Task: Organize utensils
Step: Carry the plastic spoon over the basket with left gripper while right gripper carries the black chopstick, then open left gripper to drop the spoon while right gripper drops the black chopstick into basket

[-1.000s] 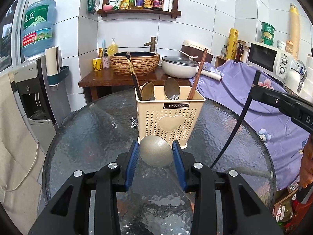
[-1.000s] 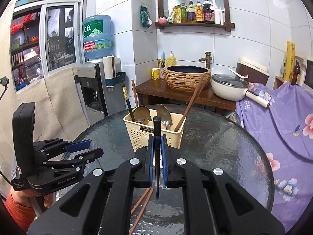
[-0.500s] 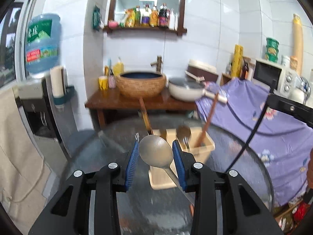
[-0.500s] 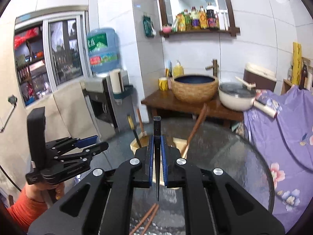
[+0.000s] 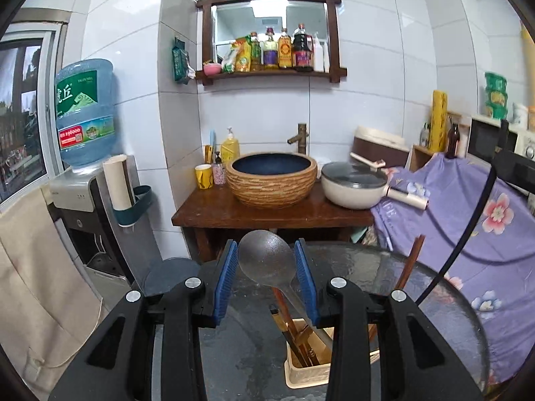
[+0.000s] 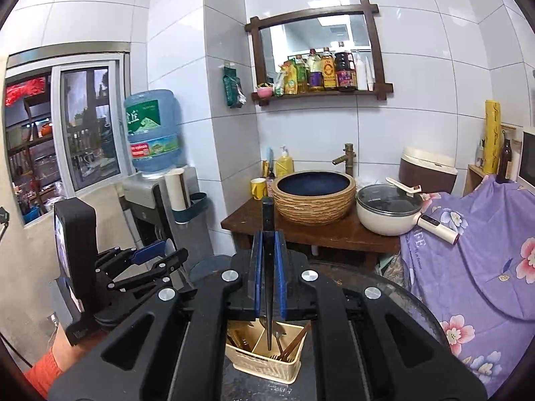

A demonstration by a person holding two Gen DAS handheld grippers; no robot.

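My left gripper is shut on a metal spoon, bowl up, handle slanting down toward the beige utensil caddy on the glass table. The caddy holds chopsticks and other utensils. My right gripper is shut on a black chopstick held upright, its lower tip reaching into the caddy below. The left gripper shows at the left of the right wrist view.
The round glass table carries the caddy. Behind it stand a wooden stand with a woven basin and a white pot, a water dispenser at left, and a purple flowered cloth at right.
Both grippers have risen well above the table with their utensils and now hang over the caddy, which has dropped from the middle to the bottom of both views.
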